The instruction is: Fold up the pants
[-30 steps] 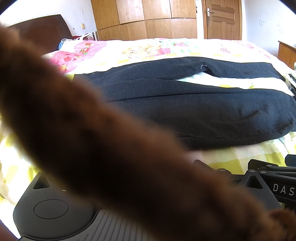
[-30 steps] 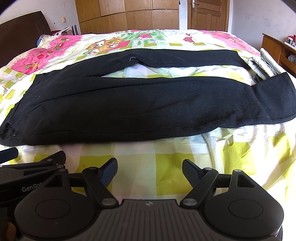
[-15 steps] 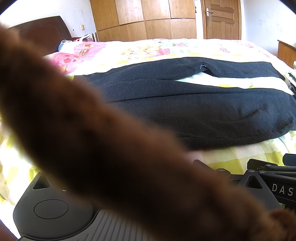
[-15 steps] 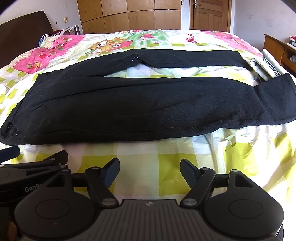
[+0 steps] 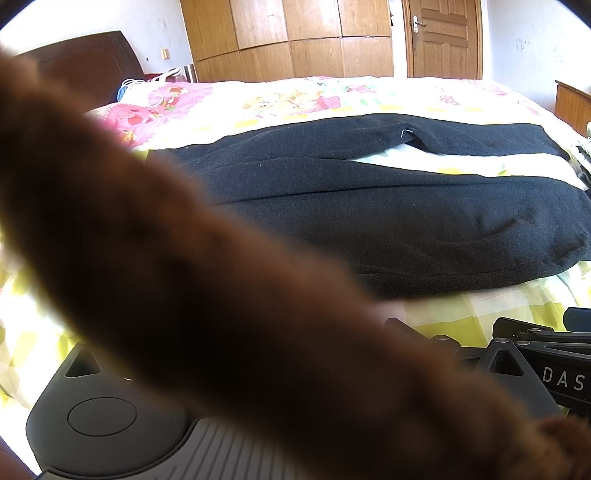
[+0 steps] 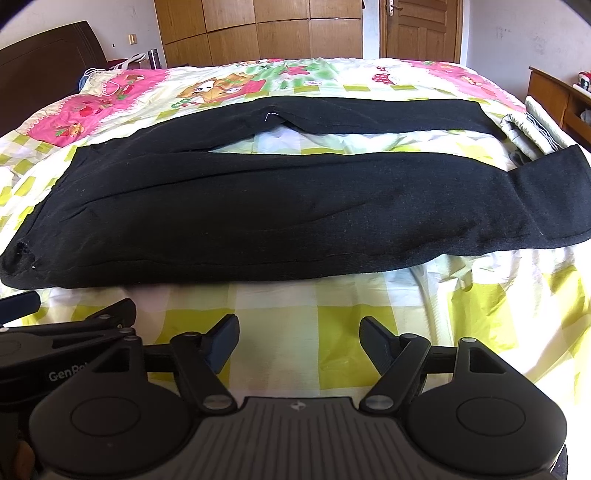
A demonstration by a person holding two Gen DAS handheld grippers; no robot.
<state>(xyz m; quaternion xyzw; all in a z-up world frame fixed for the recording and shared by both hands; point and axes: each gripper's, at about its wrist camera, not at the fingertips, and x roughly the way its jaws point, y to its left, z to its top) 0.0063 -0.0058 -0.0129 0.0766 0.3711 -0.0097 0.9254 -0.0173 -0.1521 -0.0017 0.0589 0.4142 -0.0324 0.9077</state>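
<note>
Black pants lie flat across the bed, waist to the left and both legs running right; the near leg's hem kinks upward. In the left wrist view the pants show only on the right, because a blurred brown fuzzy sleeve covers most of the picture. My right gripper is open over the yellow-checked sheet, a short way in front of the pants' near edge, holding nothing. My left gripper sits beside it to the left, fingers spread. Only one of its fingers shows in its own view.
The bedspread is yellow-checked in front and cartoon-printed behind the pants. A striped folded cloth lies at the right edge. A dark headboard stands left, wooden wardrobes and a door behind, and a wooden cabinet on the right.
</note>
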